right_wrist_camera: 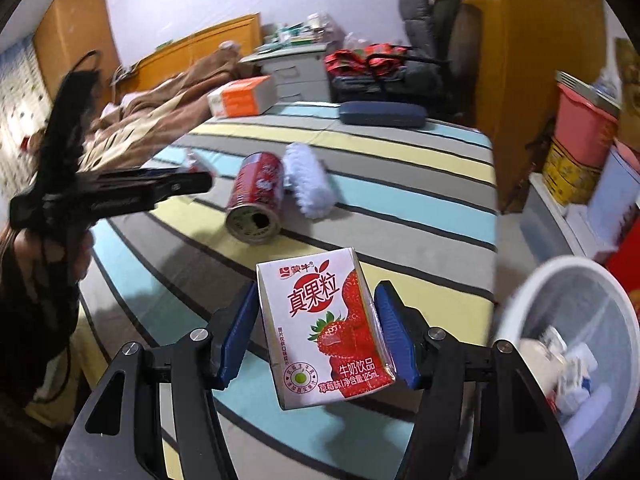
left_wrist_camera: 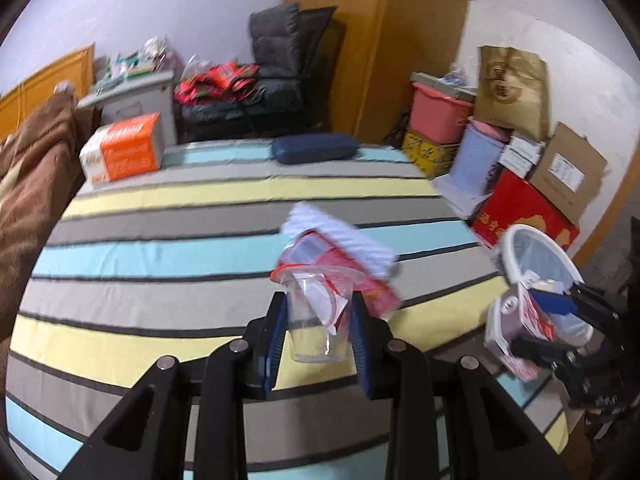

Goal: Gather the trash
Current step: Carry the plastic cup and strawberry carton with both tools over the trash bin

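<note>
My left gripper (left_wrist_camera: 319,312) is shut on a clear plastic cup (left_wrist_camera: 316,316) with a red wrapper inside, held above the striped bed (left_wrist_camera: 160,248). My right gripper (right_wrist_camera: 316,320) is shut on a strawberry milk carton (right_wrist_camera: 324,332), held over the bed edge beside the white trash bin (right_wrist_camera: 568,344). The carton (left_wrist_camera: 520,324) and the bin (left_wrist_camera: 532,256) also show at the right of the left wrist view. A red can (right_wrist_camera: 256,196) lies on its side on the bed, touching a fluffy pale-blue duster (right_wrist_camera: 308,184). The bin holds several pieces of trash.
An orange-and-white box (left_wrist_camera: 124,152) and a dark blue case (left_wrist_camera: 316,148) lie at the bed's far end. A brown blanket (left_wrist_camera: 28,172) is heaped at the left. Boxes, tubs and a red carton (left_wrist_camera: 520,216) are stacked along the right wall.
</note>
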`<state>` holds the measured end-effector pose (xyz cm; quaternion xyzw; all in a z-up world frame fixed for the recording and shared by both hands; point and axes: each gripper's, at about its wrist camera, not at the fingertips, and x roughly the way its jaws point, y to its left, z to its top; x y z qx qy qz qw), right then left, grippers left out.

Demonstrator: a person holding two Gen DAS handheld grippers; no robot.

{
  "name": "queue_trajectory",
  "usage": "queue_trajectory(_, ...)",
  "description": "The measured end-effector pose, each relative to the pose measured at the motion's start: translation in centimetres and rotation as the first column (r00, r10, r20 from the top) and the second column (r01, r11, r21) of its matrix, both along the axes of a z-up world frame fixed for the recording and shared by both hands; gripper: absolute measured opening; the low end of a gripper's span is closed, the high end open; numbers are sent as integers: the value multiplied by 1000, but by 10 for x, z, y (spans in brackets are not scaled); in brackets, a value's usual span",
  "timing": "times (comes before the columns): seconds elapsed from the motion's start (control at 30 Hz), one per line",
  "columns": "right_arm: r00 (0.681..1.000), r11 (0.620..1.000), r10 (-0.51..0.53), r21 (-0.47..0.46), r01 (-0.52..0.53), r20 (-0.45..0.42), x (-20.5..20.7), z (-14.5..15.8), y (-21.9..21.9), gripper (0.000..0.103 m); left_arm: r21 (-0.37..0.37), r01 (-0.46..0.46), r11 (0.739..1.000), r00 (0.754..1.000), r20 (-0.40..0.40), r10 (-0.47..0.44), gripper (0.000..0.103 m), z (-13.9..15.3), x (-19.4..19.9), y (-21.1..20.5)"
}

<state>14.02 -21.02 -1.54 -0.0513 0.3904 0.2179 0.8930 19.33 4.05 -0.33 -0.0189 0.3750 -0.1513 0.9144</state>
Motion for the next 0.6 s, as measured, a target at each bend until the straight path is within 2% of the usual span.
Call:
queue_trajectory(0.33,991,993,-116,0,116,64,-22,16,-45,61,7,117,993,990,84,-117,32,33,-31,-61)
queue_trajectory(0.6,962,965,-261,24,260,74,-31,22,-94,61,7,217,976,971,100,-216,32,45,-45,-116)
